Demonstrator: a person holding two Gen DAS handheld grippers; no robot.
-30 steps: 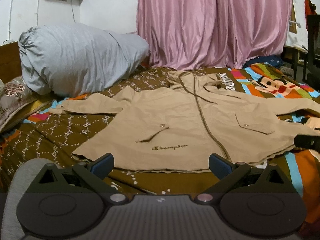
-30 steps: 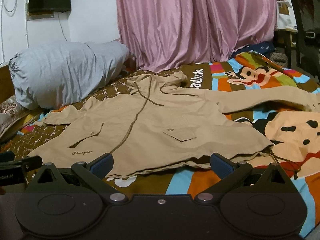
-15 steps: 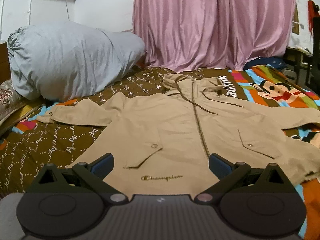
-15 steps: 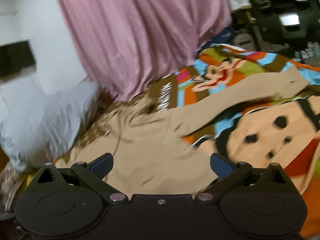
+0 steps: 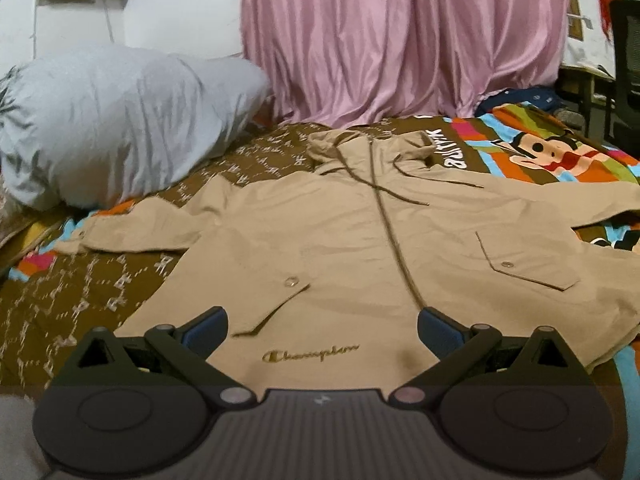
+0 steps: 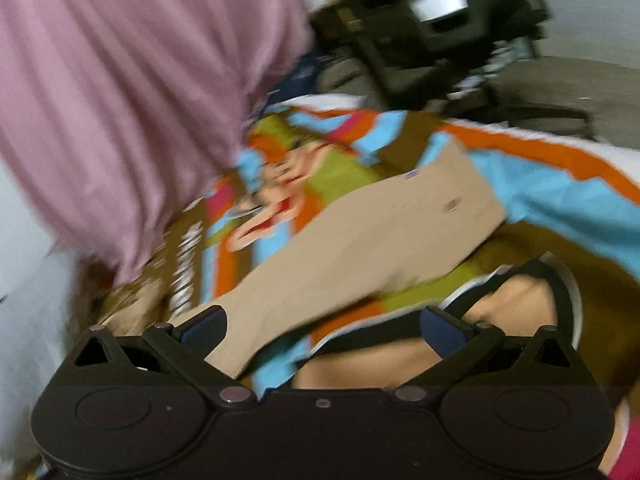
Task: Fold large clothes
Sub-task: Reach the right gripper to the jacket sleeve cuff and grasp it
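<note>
Left gripper (image 5: 322, 326): jaws wide apart, empty, low over near hem of tan jacket (image 5: 340, 248). Right gripper (image 6: 324, 328): jaws wide apart, empty, over the jacket's right sleeve (image 6: 360, 240); view blurred. Jacket lies flat, front up, sleeves spread, on patterned bed cover (image 5: 72, 292). Grey pillow (image 5: 120, 120) far left; pink curtain (image 5: 400, 40) behind.

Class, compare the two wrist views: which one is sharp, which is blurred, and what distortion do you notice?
Left wrist view: sharp, the jacket logo readable, fisheye bending the curtain edges. Right wrist view: tilted and motion-smeared, the sleeve and bedspread streaked.
</note>
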